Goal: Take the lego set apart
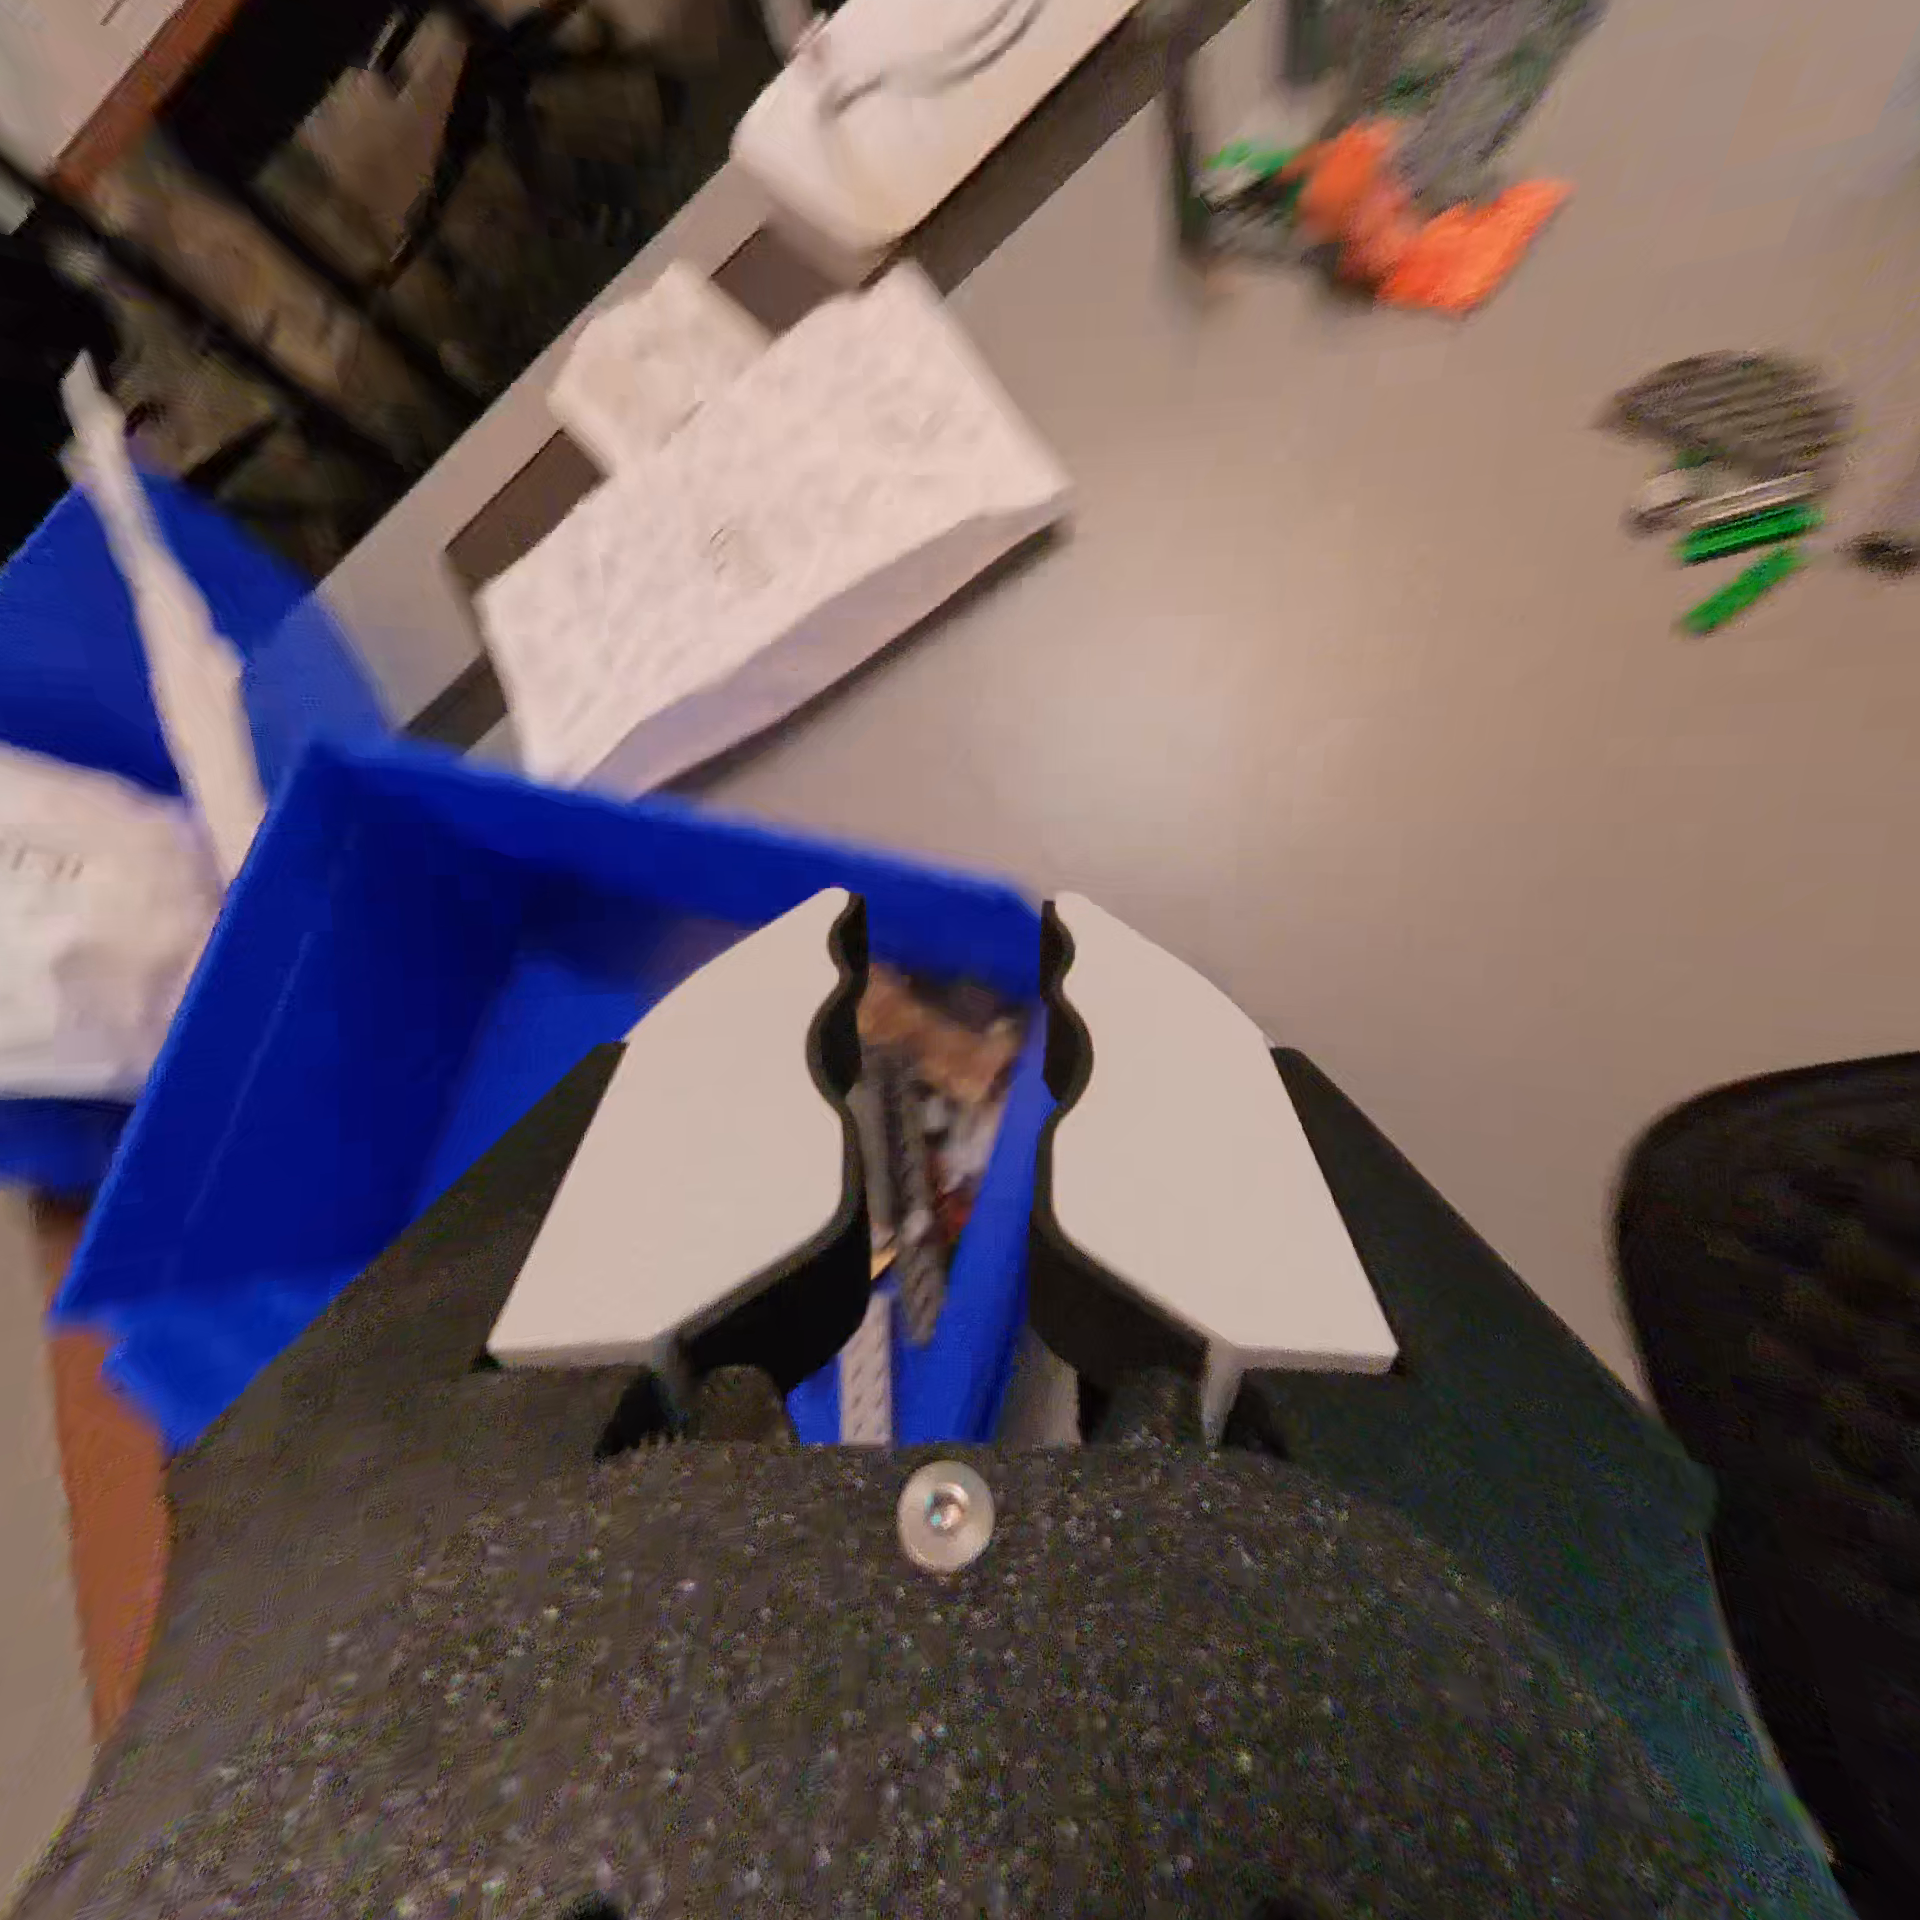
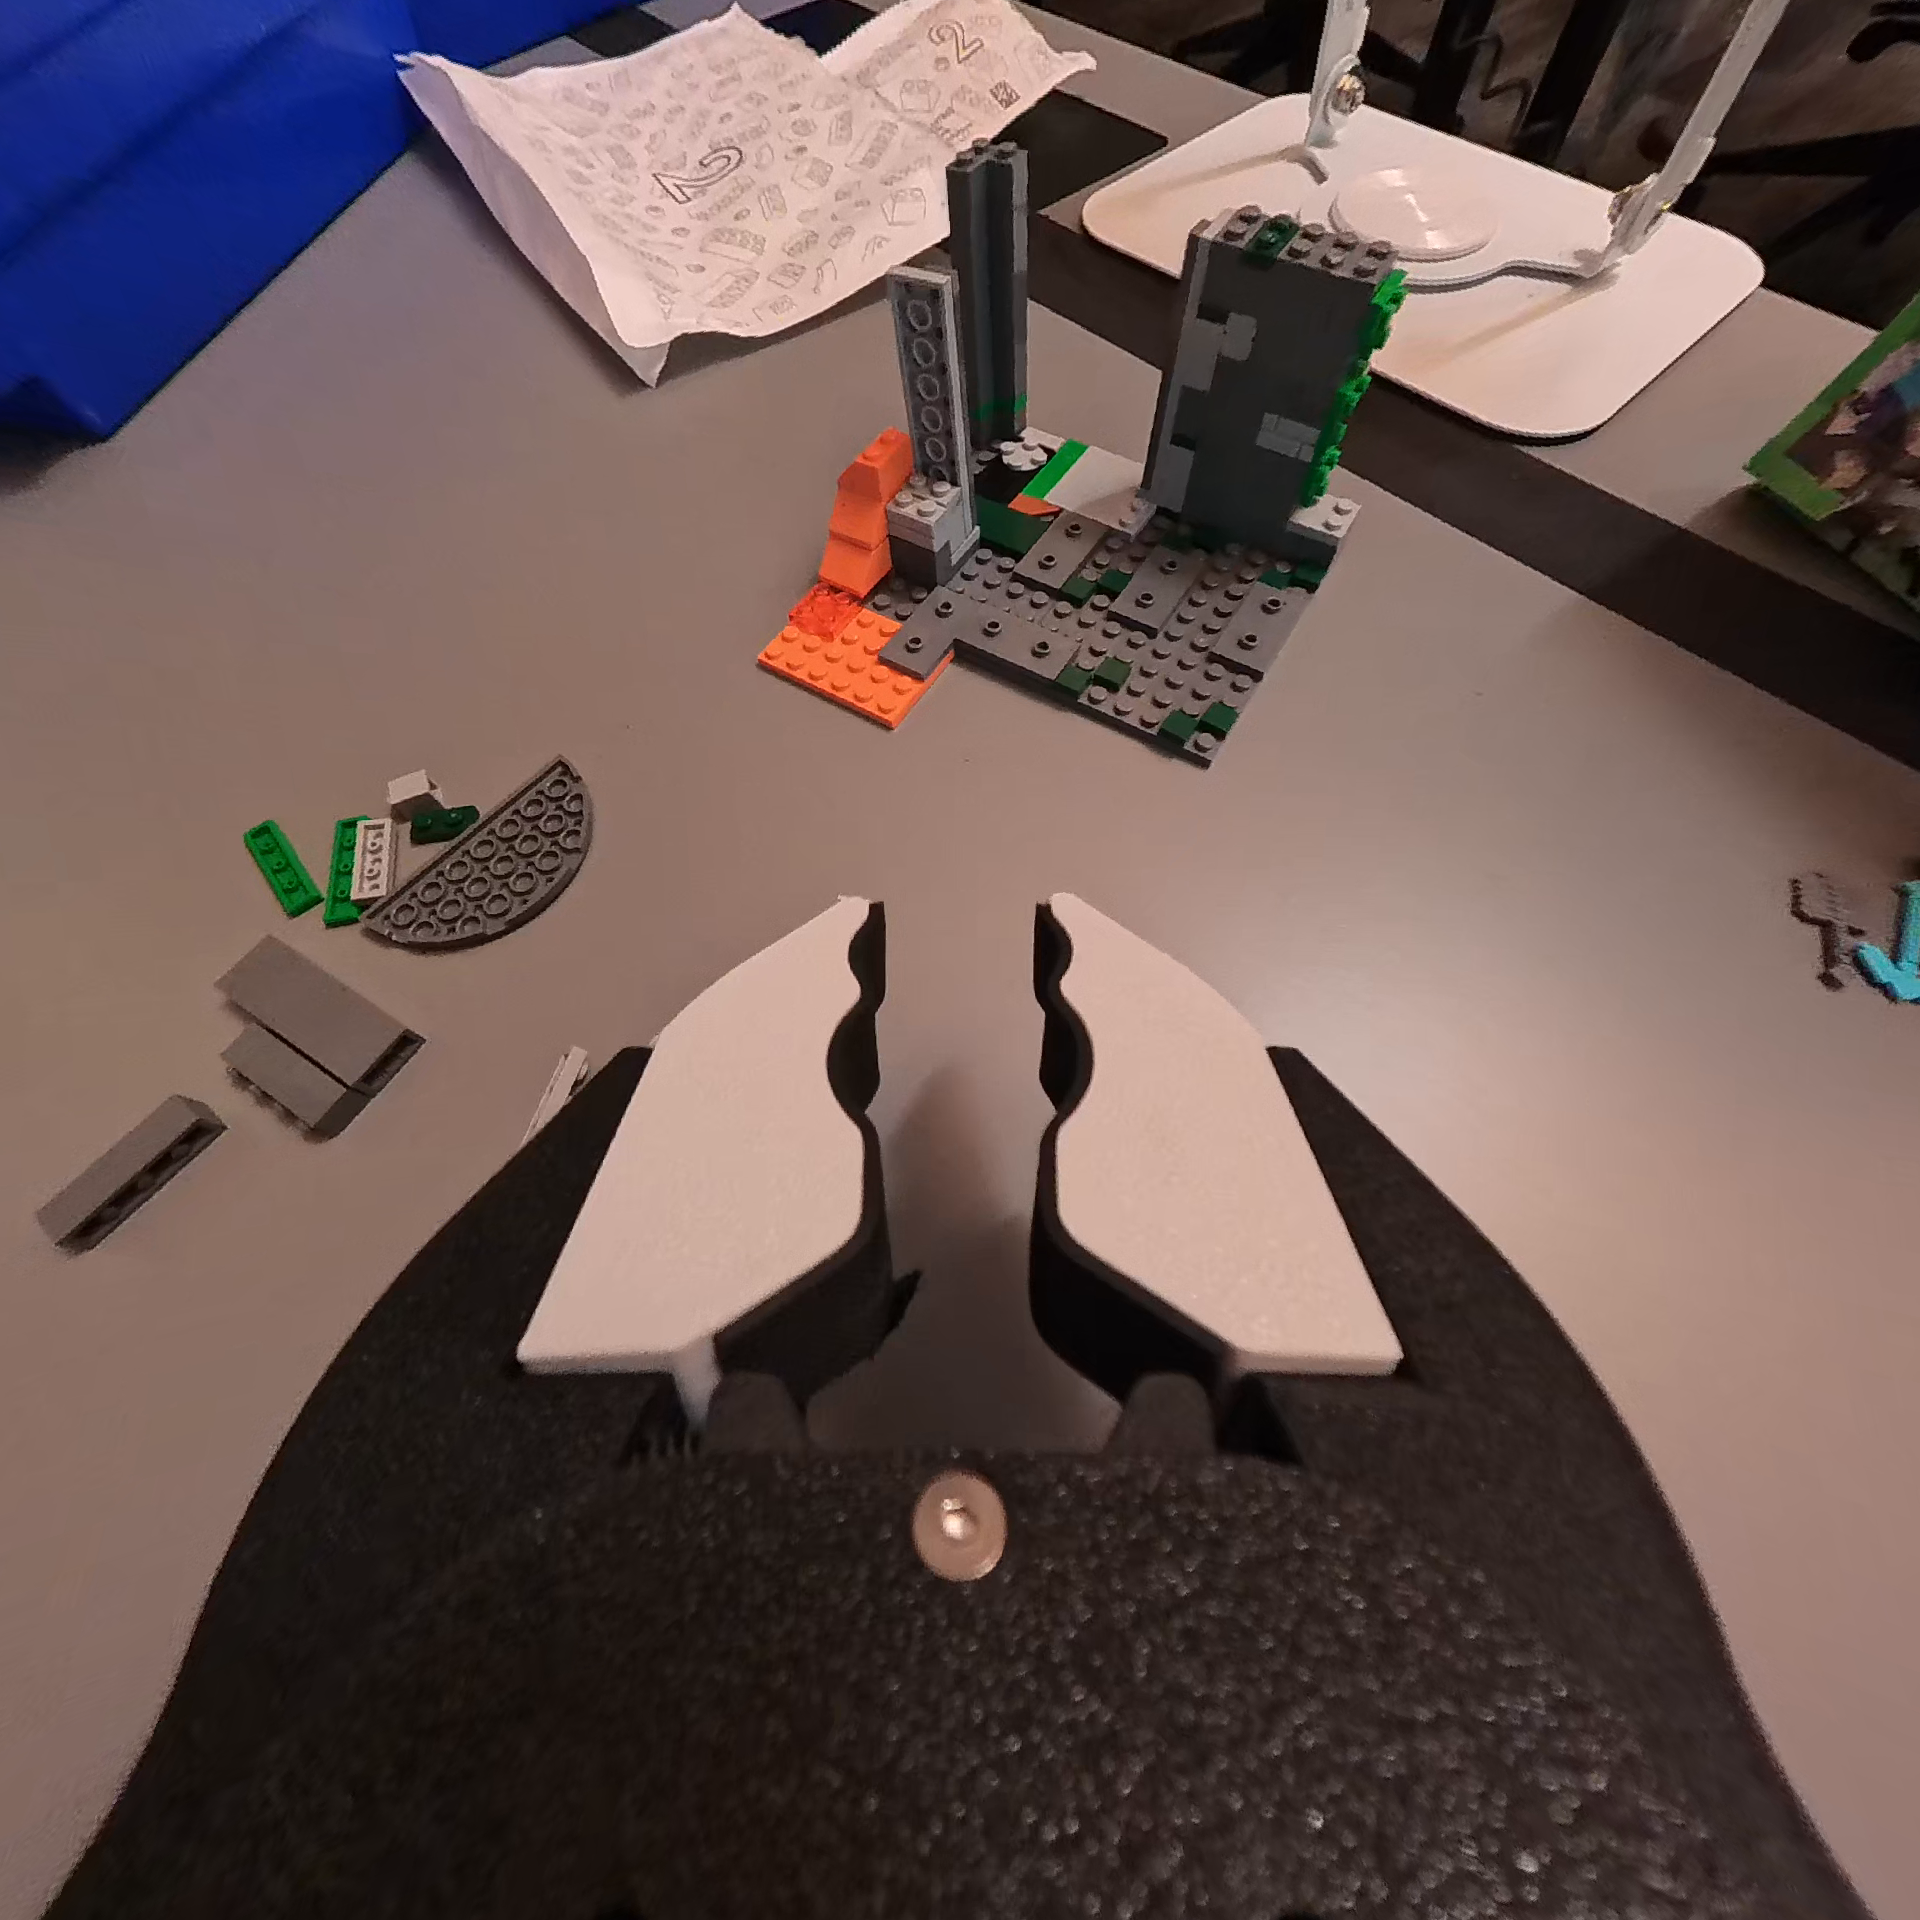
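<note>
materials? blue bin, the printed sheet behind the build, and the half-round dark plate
Blue bin: likely moulded plastic; uniform saturated colour, thin rigid walls, though the view is blurred.
Printed sheet: looks like thin paper, matte, creased with a ragged edge; possibly a torn bag.
Half-round plate: hard plastic with slight sheen, dark grey, moulded ring pattern on its upward face.

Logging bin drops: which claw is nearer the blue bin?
Left. The left claw hovers open over the blue bin; the right claw faces the lego build, bin far off.
</note>
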A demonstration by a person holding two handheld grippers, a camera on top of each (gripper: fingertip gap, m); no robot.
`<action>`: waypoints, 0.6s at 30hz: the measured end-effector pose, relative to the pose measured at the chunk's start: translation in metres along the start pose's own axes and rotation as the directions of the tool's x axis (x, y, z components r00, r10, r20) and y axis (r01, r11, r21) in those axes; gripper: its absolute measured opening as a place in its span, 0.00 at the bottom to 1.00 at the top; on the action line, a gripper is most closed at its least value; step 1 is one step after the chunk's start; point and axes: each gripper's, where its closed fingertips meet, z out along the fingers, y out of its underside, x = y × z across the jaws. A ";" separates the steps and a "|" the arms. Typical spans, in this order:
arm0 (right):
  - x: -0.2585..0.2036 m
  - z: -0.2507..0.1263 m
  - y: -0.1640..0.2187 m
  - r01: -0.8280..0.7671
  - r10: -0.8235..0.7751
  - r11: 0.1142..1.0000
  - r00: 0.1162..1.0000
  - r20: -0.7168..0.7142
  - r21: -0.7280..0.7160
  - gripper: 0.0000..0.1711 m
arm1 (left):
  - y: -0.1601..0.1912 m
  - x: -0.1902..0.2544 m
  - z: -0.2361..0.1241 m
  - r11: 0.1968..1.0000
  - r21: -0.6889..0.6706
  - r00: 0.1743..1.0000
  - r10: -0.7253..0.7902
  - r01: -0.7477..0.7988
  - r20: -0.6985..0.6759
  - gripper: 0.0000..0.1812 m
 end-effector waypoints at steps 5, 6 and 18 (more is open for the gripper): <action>0.000 0.000 0.002 -0.004 0.004 1.000 1.000 0.002 -0.004 0.16 | -0.048 0.095 0.025 0.989 0.104 0.938 0.129 -0.101 -0.321 0.18; 0.000 0.000 0.003 -0.005 0.005 1.000 1.000 0.003 -0.004 0.16 | -0.050 0.110 0.036 0.986 0.101 0.918 0.157 -0.129 -0.363 0.18; -0.004 0.004 0.009 0.020 -0.020 0.999 1.000 0.017 -0.035 0.16 | -0.031 0.218 0.122 0.926 -0.027 0.705 0.267 -0.376 -0.657 0.16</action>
